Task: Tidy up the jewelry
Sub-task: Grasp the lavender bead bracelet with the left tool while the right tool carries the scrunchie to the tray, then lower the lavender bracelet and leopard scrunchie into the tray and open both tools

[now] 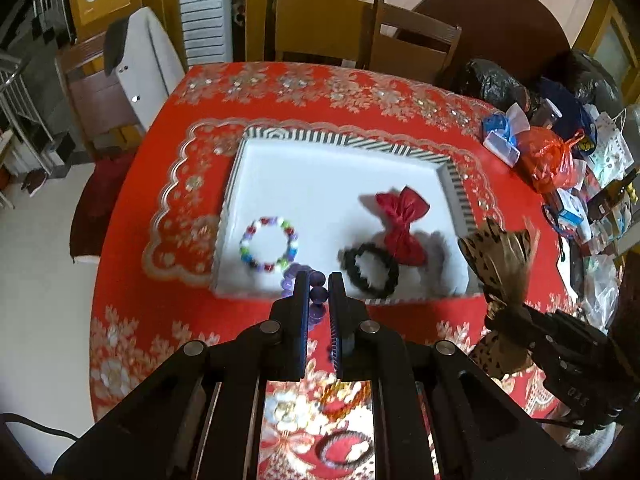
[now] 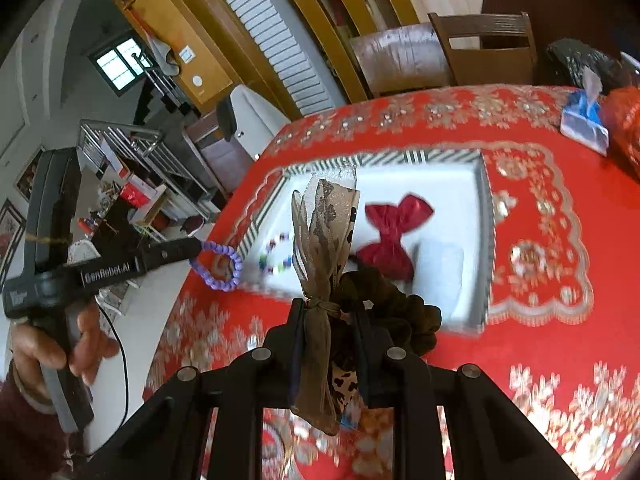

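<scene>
The left tool grips a purple bracelet; the right tool grips a brown bow; the tray lies ahead.

The bench cloth is red with pale floral print; the tray white, rim black-striped. Bow red, bracelet multicoloured, beads purple, scrunchie black, ribbon leopard-spotted tan.

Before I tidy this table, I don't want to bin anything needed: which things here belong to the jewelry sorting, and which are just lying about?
Part of the job:
- white tray
- multicolour bead bracelet
- red bow
- black scrunchie
- purple bead bracelet in left gripper
- leopard-print bow scrunchie in right gripper

Lying about:
- orange plastic bag
- black bag
- blue-and-white packet
</scene>
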Demonstrator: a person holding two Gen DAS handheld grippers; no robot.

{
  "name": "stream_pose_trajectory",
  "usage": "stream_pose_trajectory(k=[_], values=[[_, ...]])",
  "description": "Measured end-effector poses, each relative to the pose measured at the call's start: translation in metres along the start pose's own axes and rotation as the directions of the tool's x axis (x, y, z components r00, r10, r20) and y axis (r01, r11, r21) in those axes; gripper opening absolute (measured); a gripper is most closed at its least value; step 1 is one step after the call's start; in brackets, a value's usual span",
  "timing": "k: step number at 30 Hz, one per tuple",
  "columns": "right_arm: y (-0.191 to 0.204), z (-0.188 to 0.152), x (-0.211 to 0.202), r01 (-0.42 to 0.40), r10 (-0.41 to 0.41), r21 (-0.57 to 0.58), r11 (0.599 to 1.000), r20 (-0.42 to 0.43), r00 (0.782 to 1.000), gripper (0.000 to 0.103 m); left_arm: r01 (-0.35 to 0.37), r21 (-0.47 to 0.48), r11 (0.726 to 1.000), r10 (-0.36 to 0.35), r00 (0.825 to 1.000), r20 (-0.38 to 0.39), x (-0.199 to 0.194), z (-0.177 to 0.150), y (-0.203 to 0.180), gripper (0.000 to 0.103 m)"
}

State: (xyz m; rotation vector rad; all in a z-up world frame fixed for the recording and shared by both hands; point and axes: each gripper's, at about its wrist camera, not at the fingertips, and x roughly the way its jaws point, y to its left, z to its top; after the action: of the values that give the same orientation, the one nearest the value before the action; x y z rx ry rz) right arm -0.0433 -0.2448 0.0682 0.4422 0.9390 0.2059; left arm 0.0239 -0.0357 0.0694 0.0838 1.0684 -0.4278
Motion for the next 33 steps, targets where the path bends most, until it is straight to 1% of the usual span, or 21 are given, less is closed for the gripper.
stream_pose_trajectory(k=[5, 8, 18, 22, 26, 30, 33], values=[[0.002, 0.03, 0.019, -0.008, 0.008, 0.001, 1.0, 0.002, 1.0, 0.021, -0.008, 0.015, 1.0, 0.008, 1.0, 0.001, 0.016, 0.026, -0.006, 0.008], [0.005, 0.046, 0.039, -0.01, 0.01, 0.001, 1.0, -0.01, 1.0, 0.021, -0.019, 0.021, 1.0, 0.019, 1.0, -0.003, 0.031, 0.041, -0.006, 0.008], [0.002, 0.092, 0.105, 0.012, -0.01, 0.047, 0.999, -0.045, 0.999, 0.021, -0.05, 0.046, 0.998, 0.052, 0.997, -0.056, 0.091, 0.088, 0.01, 0.008], [-0.002, 0.108, 0.132, 0.039, -0.036, 0.048, 0.998, -0.07, 0.997, 0.021, -0.071, 0.047, 0.996, 0.074, 0.994, -0.075, 0.119, 0.104, 0.025, 0.008], [-0.008, 0.122, 0.162, 0.074, -0.069, 0.042, 0.996, -0.108, 0.992, 0.021, -0.114, -0.003, 0.993, 0.113, 0.988, -0.109, 0.145, 0.114, 0.054, 0.008], [-0.013, 0.132, 0.195, 0.074, -0.065, 0.055, 0.996, -0.155, 0.986, 0.021, -0.14, -0.052, 0.989, 0.131, 0.98, -0.151, 0.163, 0.114, 0.082, 0.008], [-0.01, 0.135, 0.217, 0.06, -0.05, 0.05, 0.997, -0.185, 0.981, 0.021, -0.128, -0.055, 0.99, 0.117, 0.979, -0.169, 0.168, 0.108, 0.088, 0.008]])
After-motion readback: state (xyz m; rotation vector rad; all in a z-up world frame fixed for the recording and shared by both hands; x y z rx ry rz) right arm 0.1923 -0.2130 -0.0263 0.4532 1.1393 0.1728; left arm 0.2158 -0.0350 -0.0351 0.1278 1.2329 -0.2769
